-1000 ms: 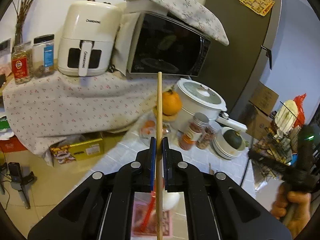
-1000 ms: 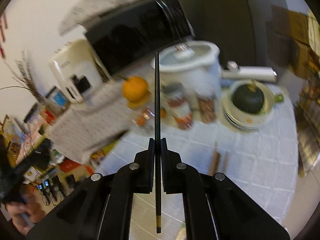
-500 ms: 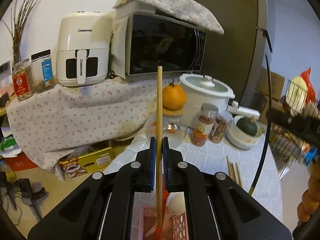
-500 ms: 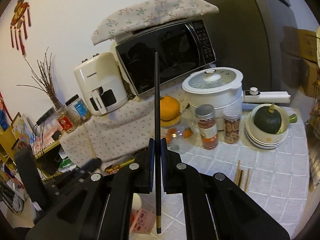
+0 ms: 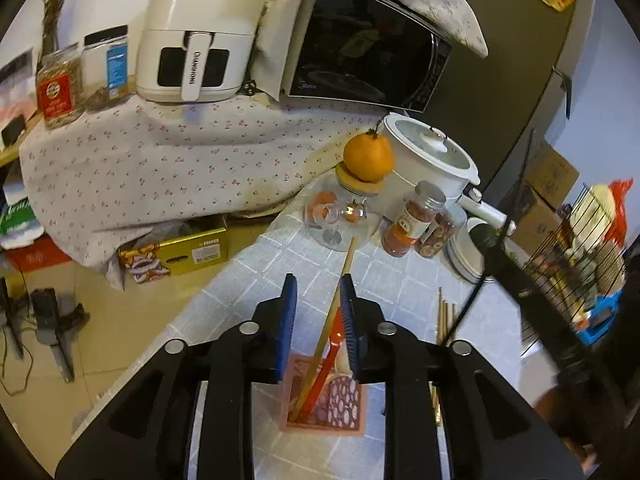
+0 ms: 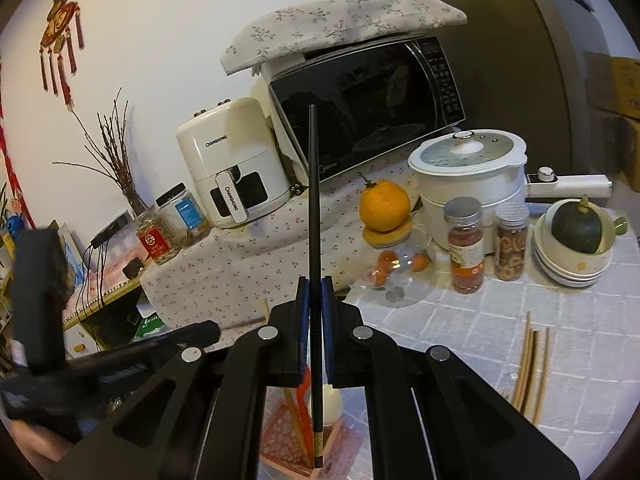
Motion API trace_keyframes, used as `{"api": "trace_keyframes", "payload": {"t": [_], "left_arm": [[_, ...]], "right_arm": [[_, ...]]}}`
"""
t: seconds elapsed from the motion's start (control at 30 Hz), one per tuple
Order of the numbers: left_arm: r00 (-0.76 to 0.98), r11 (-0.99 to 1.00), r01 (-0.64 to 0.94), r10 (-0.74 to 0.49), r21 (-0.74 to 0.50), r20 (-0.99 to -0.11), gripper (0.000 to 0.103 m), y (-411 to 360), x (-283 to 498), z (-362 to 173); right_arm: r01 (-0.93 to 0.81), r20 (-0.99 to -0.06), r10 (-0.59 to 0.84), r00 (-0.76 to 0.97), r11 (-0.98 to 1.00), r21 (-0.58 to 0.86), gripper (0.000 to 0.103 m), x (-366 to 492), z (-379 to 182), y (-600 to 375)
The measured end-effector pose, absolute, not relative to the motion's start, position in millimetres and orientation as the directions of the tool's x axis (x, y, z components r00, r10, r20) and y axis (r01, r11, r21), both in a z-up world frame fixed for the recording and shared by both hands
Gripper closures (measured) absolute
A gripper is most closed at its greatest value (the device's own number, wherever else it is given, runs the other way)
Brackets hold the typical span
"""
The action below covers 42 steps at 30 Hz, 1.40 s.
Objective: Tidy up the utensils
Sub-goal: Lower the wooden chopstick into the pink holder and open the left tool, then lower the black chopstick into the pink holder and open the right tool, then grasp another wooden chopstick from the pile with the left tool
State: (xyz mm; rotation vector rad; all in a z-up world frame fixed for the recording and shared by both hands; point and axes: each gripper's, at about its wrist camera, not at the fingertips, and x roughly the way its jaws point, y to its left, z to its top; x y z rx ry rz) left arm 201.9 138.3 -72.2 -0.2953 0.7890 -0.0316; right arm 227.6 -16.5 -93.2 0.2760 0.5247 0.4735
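My left gripper (image 5: pixel 318 294) is open above a pink perforated utensil holder (image 5: pixel 348 426). A wooden chopstick (image 5: pixel 330 320) stands loose in the holder, leaning between the jaws, beside a red utensil (image 5: pixel 334 342) and a white spoon. My right gripper (image 6: pixel 315 292) is shut on a black chopstick (image 6: pixel 314 208), held upright with its lower end over the same holder (image 6: pixel 280 444). Several more wooden chopsticks (image 6: pixel 530 368) lie on the white tiled table (image 6: pixel 580 344); they also show in the left wrist view (image 5: pixel 444 316).
At the table's back stand a glass jar (image 6: pixel 400 272) topped by an orange (image 6: pixel 384 206), two spice jars (image 6: pixel 466 246), a white cooker (image 6: pixel 468 168) and stacked bowls with a green squash (image 6: pixel 576 228). A wire rack (image 5: pixel 576 256) stands at the right. A microwave (image 6: pixel 368 108) and air fryer (image 6: pixel 232 168) stand behind.
My left gripper has opened and let go of the wooden chopstick, which now leans in the holder. My right gripper has steadied over the holder with the black chopstick.
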Motion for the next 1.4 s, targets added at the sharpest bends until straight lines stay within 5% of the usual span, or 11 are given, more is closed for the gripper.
{"api": "trace_keyframes", "payload": {"t": [0.2,0.73,1.13,1.4], "left_arm": [[0.584,0.941,-0.163,-0.149,-0.295,-0.798,0.073,145,199,-81],[0.614,0.948,-0.159,-0.124,-0.276,-0.779,0.067,155,189,-66],[0.587,0.979,0.058,-0.192,-0.196,-0.786,0.067,57,179,-70],[0.452,0.966,0.174,-0.252,-0.192,-0.856,0.067,-20,194,-116]], "right_arm": [[-0.370,-0.382,0.503,0.775,0.852,0.370,0.097,225,-103,-3],[-0.365,-0.520,0.470,0.714,0.882,0.296,0.082,220,-117,6],[-0.053,-0.650,0.278,0.707,0.937,0.344,0.074,240,-100,-142],[0.131,-0.836,0.249,0.489,0.927,0.352,0.074,256,-163,-204]]}}
